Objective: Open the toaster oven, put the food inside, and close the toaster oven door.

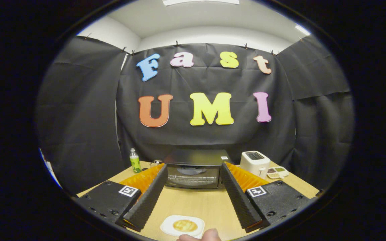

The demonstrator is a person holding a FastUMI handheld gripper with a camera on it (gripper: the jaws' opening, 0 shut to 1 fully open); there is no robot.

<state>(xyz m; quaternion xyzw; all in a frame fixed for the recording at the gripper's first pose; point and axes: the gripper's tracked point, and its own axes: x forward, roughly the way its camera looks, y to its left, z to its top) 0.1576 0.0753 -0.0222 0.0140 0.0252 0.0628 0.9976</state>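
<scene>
- Black metal and dark glass make up the toaster oven [193, 169], which sits at the far side of the table [196, 204], beyond the fingertips, its door shut.
- The gripper [193, 192] hangs above the table with its jaws spread wide and nothing between them but bare wood; they hold nothing.
- The food [185, 225], a flat golden round, lies on a small white plate [169, 225] on the near part of the table, between the two fingers and closer in than their tips. A fingertip [209, 235] of a person rests at the plate's near edge.
- The oven will likely feel heavy and stiff. Its door probably hinges at the bottom, so the place to take hold would be a handle along the door's upper edge, though the handle is too small here to make out.
- The glass may be slippery and should not be pinched.
- The food looks thin, light and probably soft or crumbly. Gripping the plate's rim seems safer than squeezing the food, yet a smooth plate may slip in the jaws.
- To the left of the oven stands a green-labelled bottle [134, 160]; to its right a white toaster [255, 162] and a small divided tray [277, 172].
</scene>
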